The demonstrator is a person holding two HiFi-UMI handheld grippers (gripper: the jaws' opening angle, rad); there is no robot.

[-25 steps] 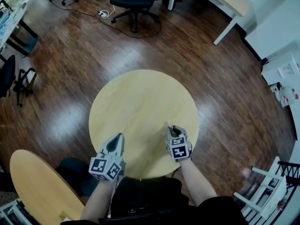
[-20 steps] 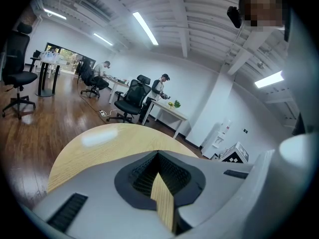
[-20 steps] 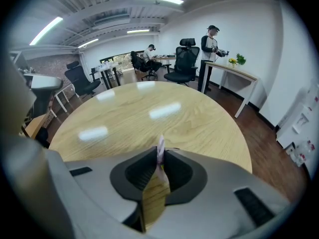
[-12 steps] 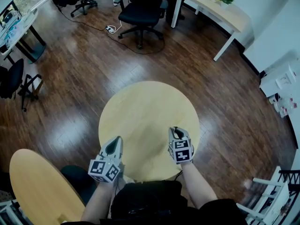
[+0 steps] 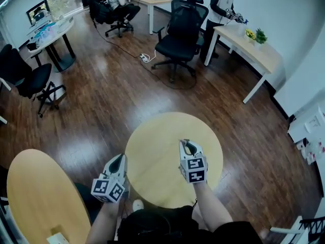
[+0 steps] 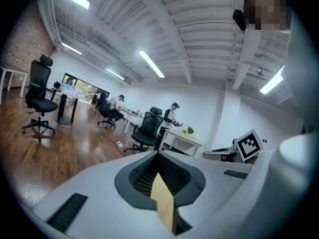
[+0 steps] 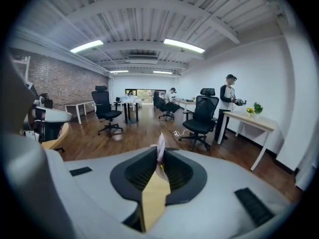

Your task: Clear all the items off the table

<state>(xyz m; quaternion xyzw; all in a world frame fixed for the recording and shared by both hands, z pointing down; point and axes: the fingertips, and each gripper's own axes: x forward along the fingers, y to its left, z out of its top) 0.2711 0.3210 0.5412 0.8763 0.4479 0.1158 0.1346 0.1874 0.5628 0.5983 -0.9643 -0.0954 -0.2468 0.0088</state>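
Between the right tongs (image 7: 160,153) sticks a white scrap (image 7: 161,142).

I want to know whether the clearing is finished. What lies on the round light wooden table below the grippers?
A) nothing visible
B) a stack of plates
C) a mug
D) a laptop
A: in the head view the round light wooden table has a bare top, and the right gripper pinches only a thin white scrap.

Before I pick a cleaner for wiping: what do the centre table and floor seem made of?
Centre table: pale wood or wood-look laminate, satin; even yellow top with a faint sheen. Floor: dark wood planks, glossy; plank seams and light glare show.
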